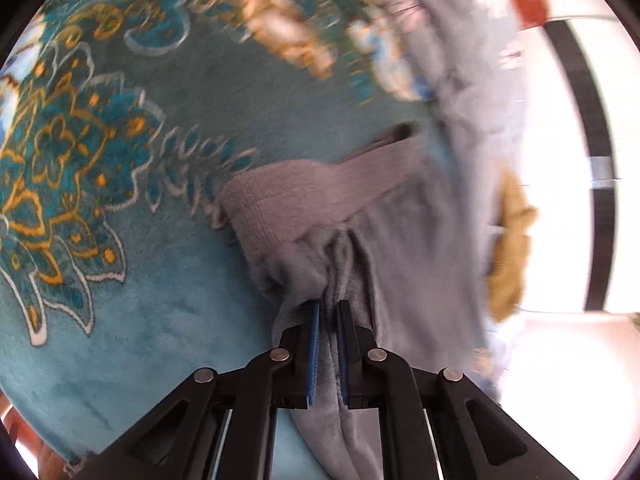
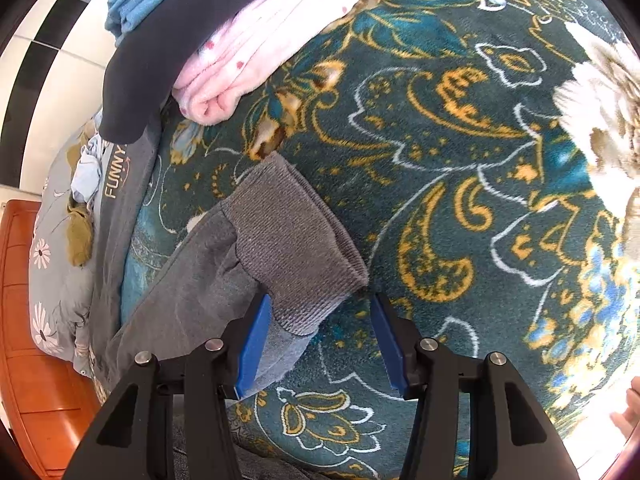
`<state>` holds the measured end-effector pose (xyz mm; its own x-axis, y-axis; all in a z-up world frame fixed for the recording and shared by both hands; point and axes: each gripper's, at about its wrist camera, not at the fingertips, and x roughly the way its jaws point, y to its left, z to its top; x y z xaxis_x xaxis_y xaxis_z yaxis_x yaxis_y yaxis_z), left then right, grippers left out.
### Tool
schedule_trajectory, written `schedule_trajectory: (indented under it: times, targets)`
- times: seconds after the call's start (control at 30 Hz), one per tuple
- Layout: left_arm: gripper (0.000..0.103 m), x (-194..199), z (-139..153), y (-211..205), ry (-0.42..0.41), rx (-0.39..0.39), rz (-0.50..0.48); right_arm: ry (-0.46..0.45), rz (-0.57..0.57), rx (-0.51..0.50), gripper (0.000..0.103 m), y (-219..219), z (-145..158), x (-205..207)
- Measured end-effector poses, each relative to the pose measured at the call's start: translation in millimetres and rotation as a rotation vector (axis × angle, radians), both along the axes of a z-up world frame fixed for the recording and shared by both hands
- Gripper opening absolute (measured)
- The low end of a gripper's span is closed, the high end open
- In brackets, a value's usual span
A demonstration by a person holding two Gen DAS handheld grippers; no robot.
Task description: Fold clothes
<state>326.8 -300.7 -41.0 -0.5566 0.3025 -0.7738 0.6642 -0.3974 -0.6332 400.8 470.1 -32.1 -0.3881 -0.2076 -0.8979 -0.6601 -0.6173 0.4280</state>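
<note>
A grey garment point(image 1: 392, 216) is pinched in bunched folds by the left tool point(image 1: 329, 308), its ribbed band lying on the blanket point(image 1: 120, 340) just ahead. The right tool point(image 2: 320, 308) is held wide, a ribbed cuff point(image 2: 296, 248) lying flat between its fingers but ungripped. A fold appears in hand; closing on the cuff seems called for next.

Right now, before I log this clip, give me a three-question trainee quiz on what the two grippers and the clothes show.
1. True or false: the left gripper is shut on the grey garment.
2. The right gripper is: A) open around the ribbed cuff; B) shut on the pink folded garment; C) out of view.
3. What word is printed on the dark grey shirt at the blanket edge?

Key: 1 true; 2 A; 3 FUNNY.
</note>
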Motion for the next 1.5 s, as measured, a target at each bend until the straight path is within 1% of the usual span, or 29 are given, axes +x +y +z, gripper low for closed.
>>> schedule_trajectory:
  times: [0.1, 0.17, 0.2, 0.27, 0.3, 0.33, 0.47, 0.53, 0.57, 0.6, 0.63, 0.67, 0.7, 0.77, 0.83, 0.93, 0.97, 1.0, 1.03, 1.07, 1.1, 1.13, 1.17, 1.2, 1.27, 1.37, 1.4, 1.5]
  targets:
    - [0.008, 15.8, -2.6, -13.7, 0.011, -0.017, -0.015, -0.002, -0.007, -0.006, 0.053, 1.8, -1.9, 3.4]
    - [0.0, 26.4, -4.4, -22.9, 0.018, -0.029, -0.025, -0.007, -0.01, -0.014, 0.053, 0.3, -6.1, 3.9]
    - [0.0, 31.7, -12.1, -28.5, -0.001, -0.021, -0.007, -0.006, -0.014, -0.016, 0.053, -0.1, -7.1, 4.5]
    - [0.0, 45.4, -34.2, -43.3, -0.011, 0.063, 0.062, -0.003, -0.011, -0.02, 0.053, 0.4, -6.2, 5.6]
    - [0.0, 50.0, -38.5, -46.4, -0.015, 0.07, 0.073, -0.002, -0.009, -0.021, 0.053, 0.6, -5.5, 6.1]
    - [0.0, 53.5, -39.7, -47.5, -0.02, 0.059, 0.071, 0.0, -0.006, -0.02, 0.053, 1.1, -4.7, 7.0]
    - [0.002, 47.3, -35.0, -45.4, 0.054, 0.065, 0.016, 0.015, -0.028, -0.037, 0.053, 3.8, -3.5, 10.9]
    - [0.003, 38.8, -28.6, -41.5, 0.082, 0.051, -0.014, 0.022, -0.027, -0.054, 0.053, 2.7, -4.5, 11.7]
    - [0.005, 34.6, -25.0, -38.7, 0.083, 0.036, -0.031, 0.019, -0.027, -0.055, 0.053, 1.9, -5.6, 12.0]
    - [0.016, 28.7, -23.0, -35.2, 0.078, 0.022, -0.05, 0.013, -0.025, -0.054, 0.053, 0.8, -6.9, 12.1]
    - [0.033, 22.7, -21.3, -31.8, 0.062, 0.01, -0.063, 0.012, -0.03, -0.057, 0.053, -0.2, -8.4, 12.2]
    - [0.04, 17.0, -19.6, -28.6, 0.042, -0.001, -0.075, 0.015, -0.039, -0.064, 0.053, -0.7, -9.7, 12.7]
    - [0.045, 13.5, -19.8, -26.4, 0.039, -0.002, -0.08, 0.021, -0.05, -0.071, 0.053, -0.5, -10.3, 13.5]
    - [0.046, 10.7, -23.4, -24.4, 0.047, 0.022, -0.074, 0.032, -0.072, -0.082, 0.053, 0.0, -11.2, 14.8]
    - [0.052, 7.2, -27.1, -22.8, 0.055, 0.049, -0.065, 0.04, -0.094, -0.092, 0.053, 0.6, -12.3, 15.0]
    - [0.054, -5.7, -33.2, -9.6, 0.055, 0.069, -0.052, 0.063, -0.112, -0.113, 0.053, -1.1, -12.8, 13.6]
    - [0.054, -5.4, -33.3, -7.3, 0.049, 0.06, -0.051, 0.072, -0.116, -0.121, 0.051, -1.9, -13.2, 12.8]
    - [0.053, -4.4, -32.9, -4.3, 0.043, 0.047, -0.051, 0.081, -0.117, -0.132, 0.042, -3.5, -13.9, 11.4]
    - [0.052, -3.5, -32.5, -1.4, 0.037, 0.035, -0.051, 0.084, -0.117, -0.142, 0.036, -5.0, -15.0, 9.9]
    - [0.051, -3.0, -31.6, -0.4, 0.034, 0.026, -0.05, 0.086, -0.129, -0.149, 0.024, -6.7, -16.2, 7.7]
    - [0.044, -2.7, -30.5, -0.2, 0.033, 0.019, -0.047, 0.089, -0.143, -0.155, 0.017, -8.3, -17.4, 5.3]
    - [0.026, -2.5, -29.3, -0.1, 0.032, 0.012, -0.045, 0.089, -0.143, -0.154, 0.013, -10.1, -17.4, 2.5]
    - [0.018, -2.2, -28.2, 0.1, 0.03, 0.005, -0.042, 0.092, -0.138, -0.146, 0.009, -10.9, -14.6, 0.4]
    - [0.015, -2.0, -27.1, 0.2, 0.029, -0.002, -0.039, 0.095, -0.133, -0.135, 0.007, -11.3, -11.2, -1.4]
    - [0.013, 1.4, -13.9, -1.5, 0.083, -0.02, -0.034, 0.12, -0.131, -0.116, 0.005, -10.0, -1.0, -4.8]
    - [0.012, 9.1, 12.7, -6.1, 0.205, -0.028, -0.021, 0.237, -0.153, -0.105, 0.005, -1.4, 27.1, -6.4]
    - [0.012, 12.3, 19.0, -6.8, 0.233, -0.03, -0.019, 0.267, -0.148, -0.098, 0.005, -0.1, 35.5, -7.3]
    - [0.012, 27.3, 6.9, -6.9, 0.195, -0.059, -0.027, 0.248, -0.121, -0.041, 0.004, -1.3, 37.7, -3.8]
